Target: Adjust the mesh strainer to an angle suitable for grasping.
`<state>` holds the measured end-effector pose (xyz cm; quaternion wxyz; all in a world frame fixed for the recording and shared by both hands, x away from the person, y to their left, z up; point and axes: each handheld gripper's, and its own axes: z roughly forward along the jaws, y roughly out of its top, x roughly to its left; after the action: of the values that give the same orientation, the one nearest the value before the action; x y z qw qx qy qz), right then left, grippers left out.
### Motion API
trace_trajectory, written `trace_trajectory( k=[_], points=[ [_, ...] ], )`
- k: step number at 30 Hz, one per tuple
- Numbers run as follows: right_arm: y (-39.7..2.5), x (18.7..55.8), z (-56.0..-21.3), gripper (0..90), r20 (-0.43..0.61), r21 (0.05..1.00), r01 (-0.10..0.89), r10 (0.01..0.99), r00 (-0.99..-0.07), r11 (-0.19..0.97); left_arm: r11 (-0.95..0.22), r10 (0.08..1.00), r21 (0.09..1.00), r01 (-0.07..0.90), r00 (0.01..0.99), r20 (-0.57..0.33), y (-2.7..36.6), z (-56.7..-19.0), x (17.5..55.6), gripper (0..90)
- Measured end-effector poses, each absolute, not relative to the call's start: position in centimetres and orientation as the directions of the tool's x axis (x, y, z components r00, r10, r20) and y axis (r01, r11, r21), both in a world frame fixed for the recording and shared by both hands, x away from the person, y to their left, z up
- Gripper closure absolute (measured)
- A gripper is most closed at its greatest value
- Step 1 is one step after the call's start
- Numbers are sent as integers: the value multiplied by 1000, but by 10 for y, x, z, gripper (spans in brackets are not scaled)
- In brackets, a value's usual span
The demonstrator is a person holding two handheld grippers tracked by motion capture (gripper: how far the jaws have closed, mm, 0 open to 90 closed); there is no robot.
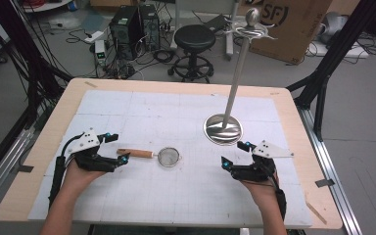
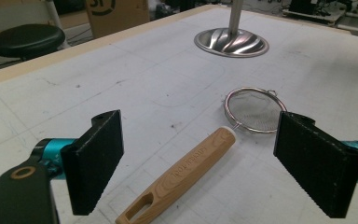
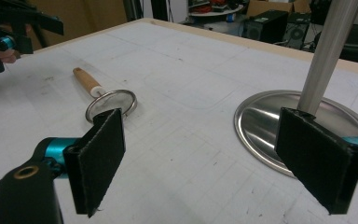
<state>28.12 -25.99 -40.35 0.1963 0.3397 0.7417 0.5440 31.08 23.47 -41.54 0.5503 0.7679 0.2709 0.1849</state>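
Left gripper (image 1: 113, 148) and right gripper (image 1: 234, 154): jaws spread, empty. Strainer (image 1: 169, 157) lies between them on table (image 1: 176, 85).

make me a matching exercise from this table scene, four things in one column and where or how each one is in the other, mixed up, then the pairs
Things:
1. strainer
2. metal stand
3. left gripper
4. right gripper

Places or states:
A. upright, round base on the mat, far right
B. open, jaws either side of the wooden handle end
C. flat on the mat, mesh bowl pointing right
D. open, nothing between its jaws, just in front of the round base

Pairs: 1-C, 2-A, 3-B, 4-D
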Motion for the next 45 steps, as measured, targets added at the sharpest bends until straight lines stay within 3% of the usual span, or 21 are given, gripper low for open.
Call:
trace_trajectory(
  k=[14,26,30,45],
  points=[
    [-263,274,-404,152,78,935,303,728,-681,184,-265,631,936,233,776,-15,230,-419,318,166],
    [-273,265,-408,152,82,929,321,744,-663,185,-353,602,901,251,798,14,207,-429,330,194],
    [-275,261,-410,152,84,926,328,748,-658,184,-352,606,899,261,795,7,205,-431,335,265],
    [-277,258,-414,152,83,918,345,756,-649,195,-337,718,879,338,696,8,211,-440,346,726]
  ],
)
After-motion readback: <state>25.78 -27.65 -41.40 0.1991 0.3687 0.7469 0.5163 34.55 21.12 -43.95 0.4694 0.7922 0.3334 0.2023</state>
